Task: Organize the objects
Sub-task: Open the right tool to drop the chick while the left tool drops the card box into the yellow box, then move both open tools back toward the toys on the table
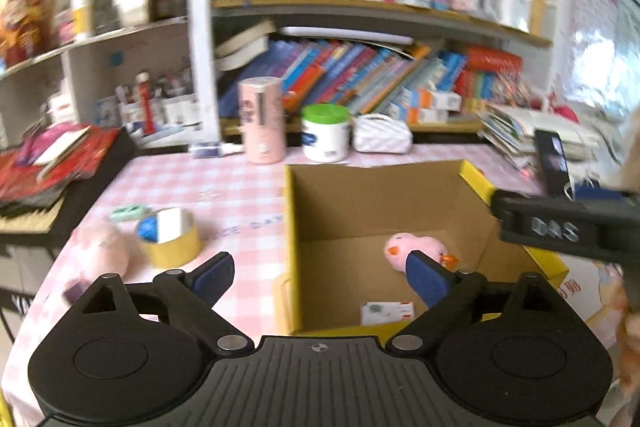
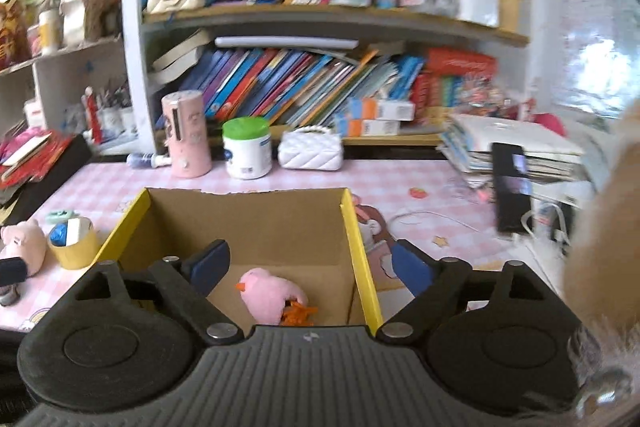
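An open cardboard box (image 1: pixel 372 203) with yellow edges sits on the pink checked table; it also shows in the right wrist view (image 2: pixel 248 219). Inside lie a pink plush bird (image 1: pixel 414 247) (image 2: pixel 272 293) and a small white and red card (image 1: pixel 386 311). My left gripper (image 1: pixel 320 277) is open and empty, straddling the box's left wall. My right gripper (image 2: pixel 310 267) is open and empty above the box's right wall. A yellow tape roll (image 1: pixel 172 237) (image 2: pixel 74 241) and a pink plush pig (image 1: pixel 104 247) (image 2: pixel 24 241) lie left of the box.
A pink cylinder (image 2: pixel 188 135), a white jar with a green lid (image 2: pixel 246 149) and a white quilted purse (image 2: pixel 310 149) stand behind the box. Bookshelves (image 2: pixel 320 19) rise behind the table. A stack of papers and a black phone (image 2: pixel 510 187) are at the right.
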The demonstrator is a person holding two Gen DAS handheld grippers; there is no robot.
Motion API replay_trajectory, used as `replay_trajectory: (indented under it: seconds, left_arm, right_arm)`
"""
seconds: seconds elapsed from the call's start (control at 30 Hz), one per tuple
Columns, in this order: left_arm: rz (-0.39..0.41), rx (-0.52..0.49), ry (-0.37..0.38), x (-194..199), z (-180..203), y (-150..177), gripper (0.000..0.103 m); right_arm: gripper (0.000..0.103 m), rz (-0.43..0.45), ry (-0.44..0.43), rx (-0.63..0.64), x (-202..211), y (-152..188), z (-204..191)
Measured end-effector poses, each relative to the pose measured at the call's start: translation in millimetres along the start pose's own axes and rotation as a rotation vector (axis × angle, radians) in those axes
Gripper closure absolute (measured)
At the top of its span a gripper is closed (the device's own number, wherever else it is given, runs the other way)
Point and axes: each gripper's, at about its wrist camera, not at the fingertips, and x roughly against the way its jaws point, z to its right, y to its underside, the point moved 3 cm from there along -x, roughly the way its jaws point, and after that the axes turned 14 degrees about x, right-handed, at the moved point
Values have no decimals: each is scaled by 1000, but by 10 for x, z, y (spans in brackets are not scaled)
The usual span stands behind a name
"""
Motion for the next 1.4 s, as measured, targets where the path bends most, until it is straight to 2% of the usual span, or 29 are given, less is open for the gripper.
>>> replay_trajectory:
  seconds: [0.23, 0.47, 0.77, 0.97, 1.4]
  left_arm:
    - [13, 60, -34, 282, -452, 124, 8]
    - [-64, 96, -73, 490, -932, 308, 8]
    - [-153, 103, -117, 724, -1437, 551, 7]
    - [-159, 90, -142, 922, -1721, 626, 7]
    - [-125, 180, -216, 1209, -2422, 553, 7]
  right_arm:
    - [10, 9, 102, -20, 460, 256, -332]
    - [9, -67, 123, -50, 783, 515, -724]
    - [7, -201, 13, -21, 986, 841, -1455]
    - [6, -237, -63, 0, 1054, 906, -1893]
    - [5, -192, -176, 83, 1143, 677, -2655]
